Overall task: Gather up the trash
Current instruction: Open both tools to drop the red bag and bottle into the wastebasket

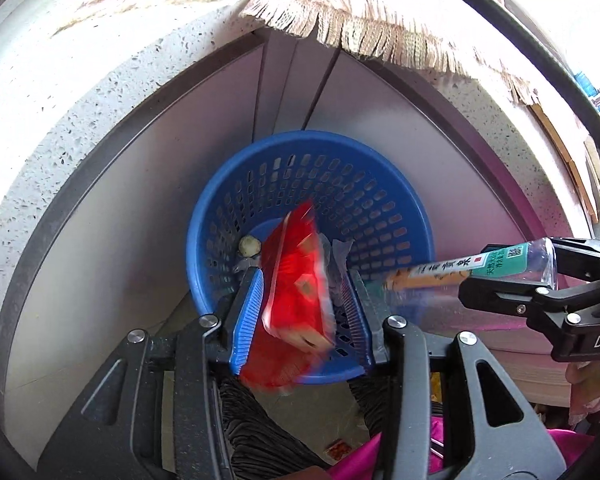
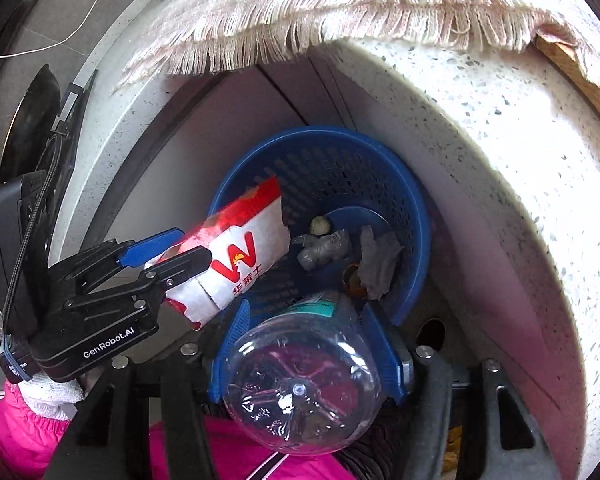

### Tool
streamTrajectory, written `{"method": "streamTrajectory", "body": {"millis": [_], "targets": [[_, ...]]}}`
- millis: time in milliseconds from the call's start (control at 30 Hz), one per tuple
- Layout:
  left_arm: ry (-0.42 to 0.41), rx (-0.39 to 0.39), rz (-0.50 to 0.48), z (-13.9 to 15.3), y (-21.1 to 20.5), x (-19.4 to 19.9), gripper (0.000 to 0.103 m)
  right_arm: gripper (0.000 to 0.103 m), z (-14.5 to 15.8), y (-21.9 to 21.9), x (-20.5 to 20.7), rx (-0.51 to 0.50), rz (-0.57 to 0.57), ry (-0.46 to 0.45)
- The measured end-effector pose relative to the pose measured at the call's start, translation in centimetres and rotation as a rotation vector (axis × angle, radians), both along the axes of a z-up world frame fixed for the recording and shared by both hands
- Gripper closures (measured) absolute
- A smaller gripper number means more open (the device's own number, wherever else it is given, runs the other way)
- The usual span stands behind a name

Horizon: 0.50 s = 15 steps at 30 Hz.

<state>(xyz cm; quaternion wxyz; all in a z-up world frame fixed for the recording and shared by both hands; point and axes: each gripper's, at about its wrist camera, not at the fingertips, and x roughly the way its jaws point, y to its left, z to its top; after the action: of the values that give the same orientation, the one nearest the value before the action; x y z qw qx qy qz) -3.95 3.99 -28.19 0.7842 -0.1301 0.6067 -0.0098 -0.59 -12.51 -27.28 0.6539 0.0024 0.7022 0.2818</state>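
Motion blur smears the red wrapper [image 1: 296,292] between loosened left tongs [image 1: 300,292]; right tongs [image 2: 306,344] flank the bottle [image 2: 300,376].

My left gripper [image 2: 188,254] body reads "GenRobot.AI", the red-and-white wrapper [image 2: 236,264] it holds bears a red "W" above red Chinese characters, my right gripper [image 1: 512,268] body shows "DA", and the bottle [image 1: 480,266] label carries small Chinese print.
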Motion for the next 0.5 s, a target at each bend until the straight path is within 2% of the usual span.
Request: {"method": "streamTrajectory", "body": {"millis": [500], "targets": [[-0.027,0.026,0.003,1.3,0.2,-0.1,0.062,0.041,2.0,-0.1,0.2,0.036,-0.002,-0.039]]}}
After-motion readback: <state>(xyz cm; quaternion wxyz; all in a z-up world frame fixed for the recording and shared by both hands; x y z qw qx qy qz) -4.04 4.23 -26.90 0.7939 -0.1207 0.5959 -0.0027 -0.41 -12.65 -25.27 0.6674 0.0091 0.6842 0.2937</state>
